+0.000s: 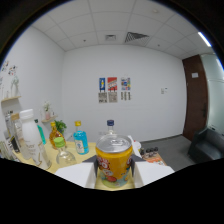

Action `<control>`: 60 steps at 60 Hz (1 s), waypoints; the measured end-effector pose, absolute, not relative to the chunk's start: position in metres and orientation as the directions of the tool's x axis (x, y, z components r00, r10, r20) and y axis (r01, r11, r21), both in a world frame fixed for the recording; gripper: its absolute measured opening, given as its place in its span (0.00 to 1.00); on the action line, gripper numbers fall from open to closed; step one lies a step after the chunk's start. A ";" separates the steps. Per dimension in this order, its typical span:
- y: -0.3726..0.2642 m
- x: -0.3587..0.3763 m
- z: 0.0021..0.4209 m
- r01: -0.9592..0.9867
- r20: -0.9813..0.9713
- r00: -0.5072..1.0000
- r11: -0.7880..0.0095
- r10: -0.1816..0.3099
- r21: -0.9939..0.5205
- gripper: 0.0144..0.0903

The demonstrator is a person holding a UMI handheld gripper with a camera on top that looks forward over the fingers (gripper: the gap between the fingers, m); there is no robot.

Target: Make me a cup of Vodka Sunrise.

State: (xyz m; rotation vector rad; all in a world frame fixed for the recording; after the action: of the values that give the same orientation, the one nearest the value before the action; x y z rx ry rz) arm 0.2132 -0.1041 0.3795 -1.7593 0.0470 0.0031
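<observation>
An orange-yellow drink can [114,156] with a silver top and a cartoon print stands upright between my fingers, and my gripper [114,169] is shut on it. The dark pads [93,164] press its left and right sides. The can's base is hidden below. On the pale table [47,162] to the left, beyond the fingers, stand a white bottle [31,136], an amber bottle with a yellow cap [56,136], a blue bottle [80,139] and a clear glass [65,156]. A clear bottle with a blue cap [110,126] shows just behind the can.
A shelf with more bottles [10,125] stands at the far left. Beyond the table are a white wall with posters [114,90], a brown door [195,95], a dark chair [207,144] and small items on the floor [150,152].
</observation>
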 end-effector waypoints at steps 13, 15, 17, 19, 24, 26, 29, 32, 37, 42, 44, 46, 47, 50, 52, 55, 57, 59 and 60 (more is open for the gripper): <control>-0.103 0.213 0.379 -0.031 -0.027 0.999 -0.182 -0.024 -0.983 0.50; -0.104 0.213 0.380 -0.036 -0.032 0.999 -0.183 -0.026 -0.982 0.49; -0.104 0.214 0.381 -0.037 -0.032 0.999 -0.185 -0.030 -0.982 0.49; -0.106 0.214 0.383 -0.034 -0.029 0.999 -0.185 -0.031 -0.982 0.49; -0.116 0.214 0.400 -0.020 -0.015 0.999 -0.151 -0.038 -0.988 0.49; -0.122 0.214 0.408 -0.006 0.000 0.999 -0.134 -0.041 -0.991 0.48; -0.133 0.213 0.421 0.010 0.015 0.999 -0.103 -0.046 -0.995 0.48; -0.146 0.209 0.431 0.029 0.033 0.998 -0.078 -0.046 -0.997 0.48; -0.169 0.199 0.439 0.022 0.024 0.999 -0.052 -0.038 -0.998 0.48; -0.190 0.185 0.425 0.007 0.008 1.000 -0.067 -0.017 -0.998 0.48; -0.198 0.178 0.415 0.008 0.009 1.000 -0.076 -0.014 -0.997 0.48; -0.204 0.174 0.404 0.009 0.010 1.000 -0.090 -0.010 -0.996 0.48; -0.208 0.171 0.395 0.007 0.008 1.000 -0.101 -0.008 -0.995 0.48; -0.217 0.163 0.372 -0.018 -0.018 1.000 -0.134 -0.004 -0.991 0.48; -0.223 0.157 0.356 -0.040 -0.041 0.999 -0.150 0.004 -0.988 0.48; -0.229 0.149 0.329 -0.058 -0.061 0.998 -0.181 0.012 -0.982 0.48; -0.231 0.145 0.309 -0.061 -0.064 0.998 -0.201 0.009 -0.978 0.48; -0.233 0.139 0.291 -0.054 -0.059 0.998 -0.226 0.018 -0.973 0.48; -0.234 0.137 0.282 -0.048 -0.055 0.998 -0.238 0.021 -0.970 0.48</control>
State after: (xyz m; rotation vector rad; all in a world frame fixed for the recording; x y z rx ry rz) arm 0.1373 -0.2340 0.2823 -1.8102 0.0198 0.0643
